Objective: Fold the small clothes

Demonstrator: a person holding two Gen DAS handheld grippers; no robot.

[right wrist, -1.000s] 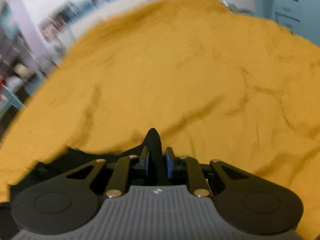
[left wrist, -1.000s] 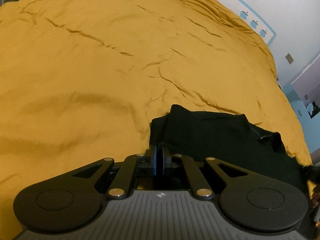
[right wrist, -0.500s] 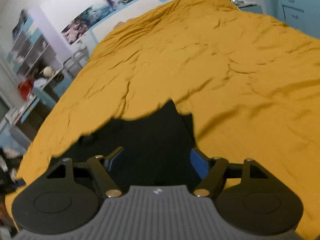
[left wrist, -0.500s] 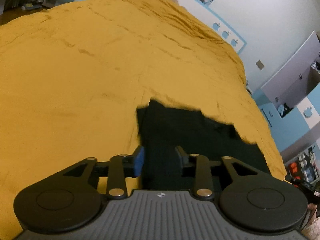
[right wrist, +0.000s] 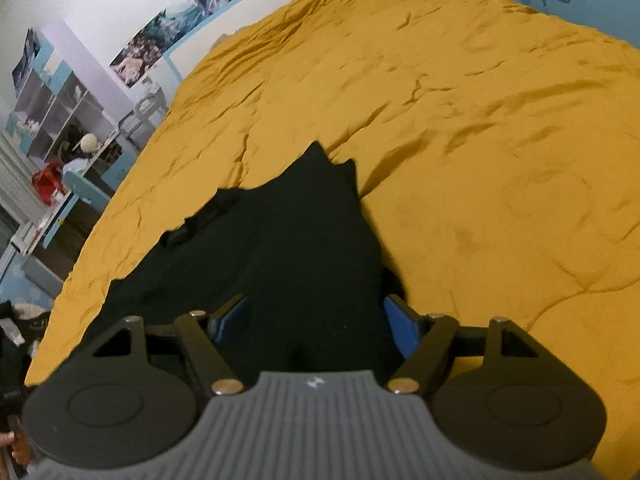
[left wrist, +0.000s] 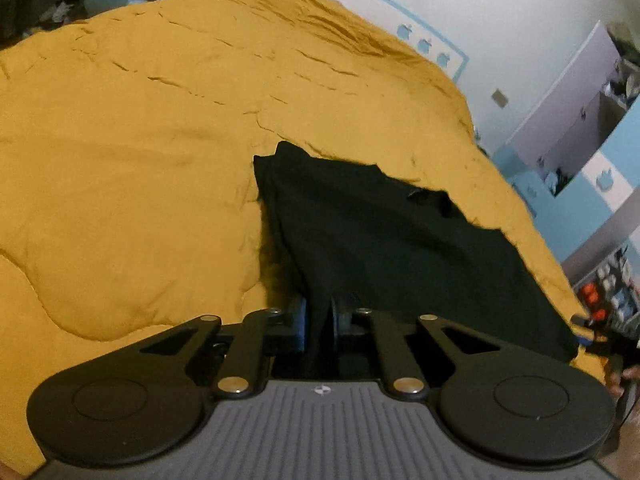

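A small black garment (left wrist: 384, 232) lies on the yellow bedspread (left wrist: 140, 140). In the left wrist view my left gripper (left wrist: 319, 320) is closed on a fold at the garment's near left edge, with black cloth pinched between the blue pads. In the right wrist view the same garment (right wrist: 288, 248) spreads out from under my right gripper (right wrist: 316, 320), whose jaws stand wide apart over the cloth and hold nothing. The garment's near edge is hidden behind both gripper bodies.
The yellow bedspread (right wrist: 480, 140) fills most of both views and is wrinkled. Shelves and clutter (right wrist: 52, 132) stand past the bed's left side in the right wrist view. Walls and blue furniture (left wrist: 580, 160) lie past the bed's right edge in the left wrist view.
Both grippers let go of the garment half a second ago. Since then my left gripper has closed on the garment's left edge again, while my right gripper has opened wider.
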